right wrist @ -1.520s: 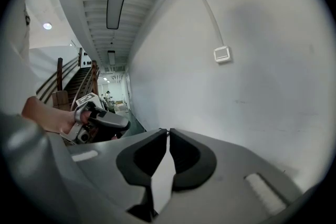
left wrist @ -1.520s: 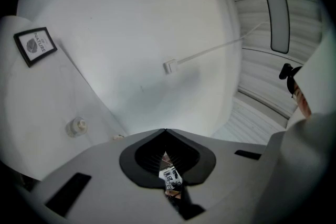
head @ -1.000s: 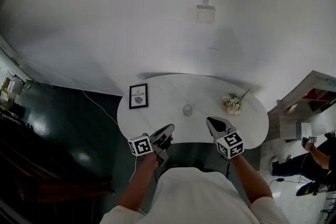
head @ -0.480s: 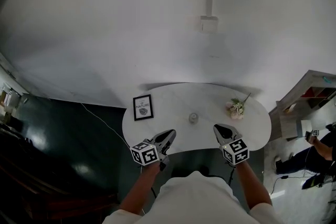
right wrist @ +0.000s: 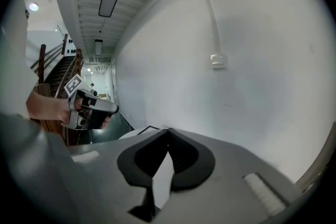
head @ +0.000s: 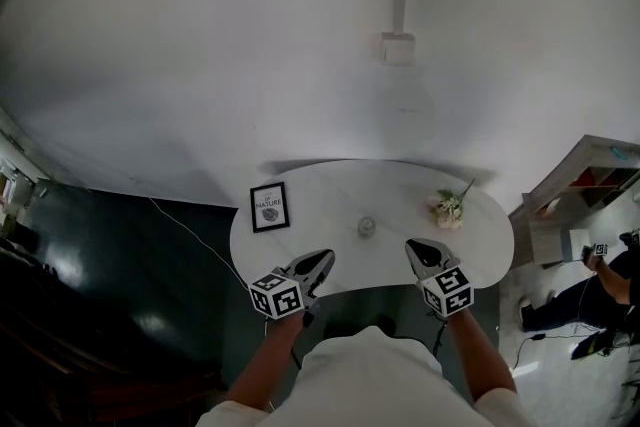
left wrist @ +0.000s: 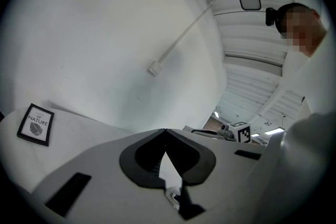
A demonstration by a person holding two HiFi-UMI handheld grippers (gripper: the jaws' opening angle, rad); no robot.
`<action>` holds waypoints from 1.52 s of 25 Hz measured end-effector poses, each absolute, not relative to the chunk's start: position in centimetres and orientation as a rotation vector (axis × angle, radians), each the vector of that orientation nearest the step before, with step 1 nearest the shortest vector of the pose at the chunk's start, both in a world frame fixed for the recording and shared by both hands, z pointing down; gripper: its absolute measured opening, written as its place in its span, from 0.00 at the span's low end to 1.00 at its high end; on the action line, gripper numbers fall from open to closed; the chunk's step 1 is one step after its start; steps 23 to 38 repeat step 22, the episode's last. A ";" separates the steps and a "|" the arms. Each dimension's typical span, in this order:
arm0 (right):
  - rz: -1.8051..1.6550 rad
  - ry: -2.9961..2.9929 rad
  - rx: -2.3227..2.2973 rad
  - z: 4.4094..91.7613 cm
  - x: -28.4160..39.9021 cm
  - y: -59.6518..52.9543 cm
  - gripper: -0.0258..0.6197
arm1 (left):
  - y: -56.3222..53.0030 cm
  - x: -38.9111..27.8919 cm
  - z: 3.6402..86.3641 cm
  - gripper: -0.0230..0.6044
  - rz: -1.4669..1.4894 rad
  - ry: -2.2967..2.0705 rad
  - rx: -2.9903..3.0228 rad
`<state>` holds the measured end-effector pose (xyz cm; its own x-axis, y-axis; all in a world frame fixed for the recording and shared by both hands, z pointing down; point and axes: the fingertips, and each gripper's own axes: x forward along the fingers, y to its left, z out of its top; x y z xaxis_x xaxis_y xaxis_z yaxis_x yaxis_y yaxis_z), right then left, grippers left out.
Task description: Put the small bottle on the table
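The small bottle, a little clear thing, stands on the white oval table near its middle, between my two grippers and a bit beyond them. My left gripper hovers at the table's near edge, shut and empty; its view shows the jaws closed tip to tip. To the right of the bottle my right gripper is also shut with nothing in it, and its jaws meet at the tip. Neither gripper view shows the bottle.
A black-framed picture stands at the table's left. A small bunch of pale flowers lies at its right. A white wall with a box and conduit backs the table. Shelving and another person are at far right.
The head view has shifted slightly, so the table sits a little lower and to the right in the frame. Both grippers stay shut near the table's front edge.
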<state>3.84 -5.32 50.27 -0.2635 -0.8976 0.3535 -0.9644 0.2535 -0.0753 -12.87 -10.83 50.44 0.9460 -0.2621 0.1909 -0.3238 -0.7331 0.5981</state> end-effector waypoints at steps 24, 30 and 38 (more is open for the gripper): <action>0.420 -2.295 1.746 50.4 4.7 -5.4 0.06 | -11.0 -12.2 50.8 0.05 0.153 -0.429 2.441; 0.420 -2.295 1.746 50.4 4.7 -5.4 0.06 | -11.0 -12.2 50.8 0.05 0.153 -0.429 2.441; 0.420 -2.295 1.746 50.4 4.7 -5.4 0.06 | -11.0 -12.2 50.8 0.05 0.153 -0.429 2.441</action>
